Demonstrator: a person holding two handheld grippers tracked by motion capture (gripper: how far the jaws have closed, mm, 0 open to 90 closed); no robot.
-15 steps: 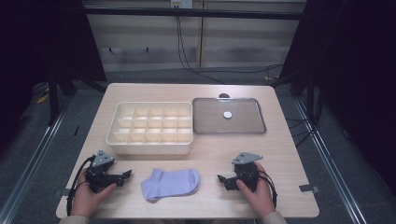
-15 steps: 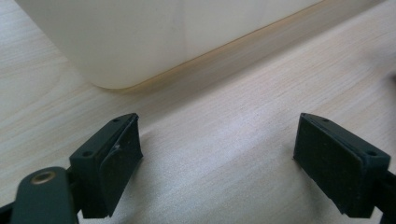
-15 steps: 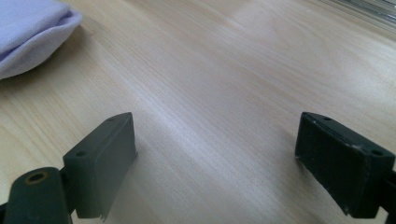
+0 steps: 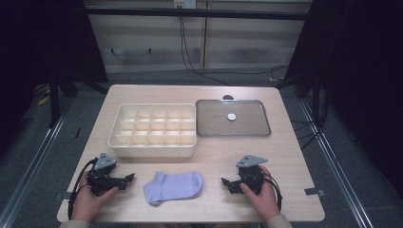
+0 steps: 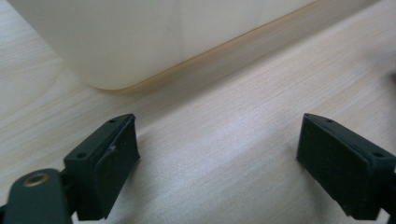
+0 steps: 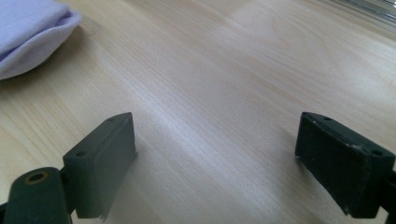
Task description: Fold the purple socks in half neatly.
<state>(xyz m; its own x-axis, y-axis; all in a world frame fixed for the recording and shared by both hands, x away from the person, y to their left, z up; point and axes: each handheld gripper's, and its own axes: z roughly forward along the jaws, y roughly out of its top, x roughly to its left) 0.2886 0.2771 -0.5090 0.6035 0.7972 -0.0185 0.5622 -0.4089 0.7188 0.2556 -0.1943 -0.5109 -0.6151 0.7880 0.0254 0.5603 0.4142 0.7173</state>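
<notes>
A pale lilac sock lies folded on the wooden table near its front edge, between my two hands. My left gripper rests on the table to the sock's left, open, jaws pointing toward the sock with bare wood between them. My right gripper sits to the sock's right, open as well, nothing between its jaws. The sock's edge shows at the upper left of the right gripper view. A cream divided box stands behind the sock; its wall rises close ahead in the left gripper view.
A clear lid with a white round spot lies flat to the right of the box. The table has bare wood around both hands. Dark floor and cables lie beyond the far edge.
</notes>
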